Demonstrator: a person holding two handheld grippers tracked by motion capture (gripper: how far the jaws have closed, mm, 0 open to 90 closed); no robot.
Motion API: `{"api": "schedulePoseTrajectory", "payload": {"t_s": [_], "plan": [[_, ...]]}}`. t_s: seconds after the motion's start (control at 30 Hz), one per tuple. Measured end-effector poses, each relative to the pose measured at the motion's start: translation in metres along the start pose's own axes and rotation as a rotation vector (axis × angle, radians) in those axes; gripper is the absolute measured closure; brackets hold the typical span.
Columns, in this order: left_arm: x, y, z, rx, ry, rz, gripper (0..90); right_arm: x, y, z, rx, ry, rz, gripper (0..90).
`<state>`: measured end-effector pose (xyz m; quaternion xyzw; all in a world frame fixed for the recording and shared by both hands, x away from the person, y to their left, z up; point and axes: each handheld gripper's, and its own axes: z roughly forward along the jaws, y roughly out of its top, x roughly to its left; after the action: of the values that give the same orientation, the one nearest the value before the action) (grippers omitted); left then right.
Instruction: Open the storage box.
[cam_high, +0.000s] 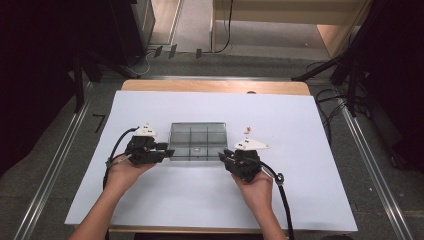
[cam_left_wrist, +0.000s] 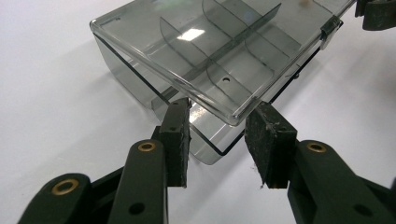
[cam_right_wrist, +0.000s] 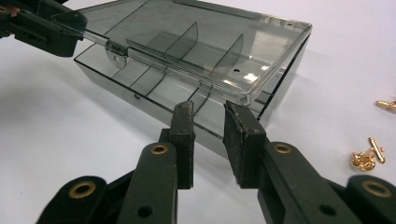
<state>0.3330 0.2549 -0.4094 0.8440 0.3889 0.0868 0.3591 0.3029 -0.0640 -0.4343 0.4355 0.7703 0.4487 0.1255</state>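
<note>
Right, smoked clear plastic box (cam_high: 196, 141) sits mid-table on the white sheet (cam_high: 150, 200), just ahead of both my hands. Dividers inside split it into compartments; something small lies in a middle one, can't tell what. Lid (cam_left_wrist: 210, 56) is hinged up a little, front edge lifted off the base (cam_right_wrist: 154, 93), small latch tab (cam_right_wrist: 113, 51) hanging off that edge.

My left gripper (cam_left_wrist: 217, 135) is at the box's left near corner. Jaws are about as closed as they go and straddle the lid's corner; one pad (cam_left_wrist: 180, 140) sits against the base wall under the lid, the other (cam_left_wrist: 271, 144) is just outside the edge. Whether they actually pinch the lid I can't tell. From my right gripper's camera, that claw's tip lies along the lid's front edge near the latch.

My right gripper (cam_right_wrist: 211, 140) is at the right near corner, jaws a narrow gap apart, slightly open, nothing clamped. Tips sit just below the lid corner, close to the base wall, no clear contact.

Small gold metal pieces (cam_right_wrist: 369, 156) lie loose on the sheet just right of the box, apart from it.
</note>
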Motion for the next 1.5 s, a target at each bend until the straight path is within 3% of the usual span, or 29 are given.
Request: {"api": "schedulePoseTrajectory", "payload": {"t_s": [0.4,0.77,0.93,1.4,1.5], "plan": [[0.002,0.013,-0.006,-0.009,0.014,-0.007,59.8,-0.010,0.021,-0.004,0.038,-0.001,-0.041,73.4],[0.009,0.036,-0.013,-0.030,0.052,0.011,55.5,-0.025,0.051,-0.006,0.033,0.006,-0.041,71.9],[0.013,0.047,-0.014,-0.049,0.065,0.011,56.5,-0.028,0.065,-0.002,0.032,-0.012,-0.080,71.7],[0.033,0.069,-0.008,-0.096,0.069,-0.025,60.7,-0.045,0.094,0.013,0.032,-0.006,-0.072,73.4],[0.035,0.073,-0.003,-0.097,0.084,-0.011,61.3,-0.046,0.097,0.018,0.032,-0.015,-0.085,73.4]]}}
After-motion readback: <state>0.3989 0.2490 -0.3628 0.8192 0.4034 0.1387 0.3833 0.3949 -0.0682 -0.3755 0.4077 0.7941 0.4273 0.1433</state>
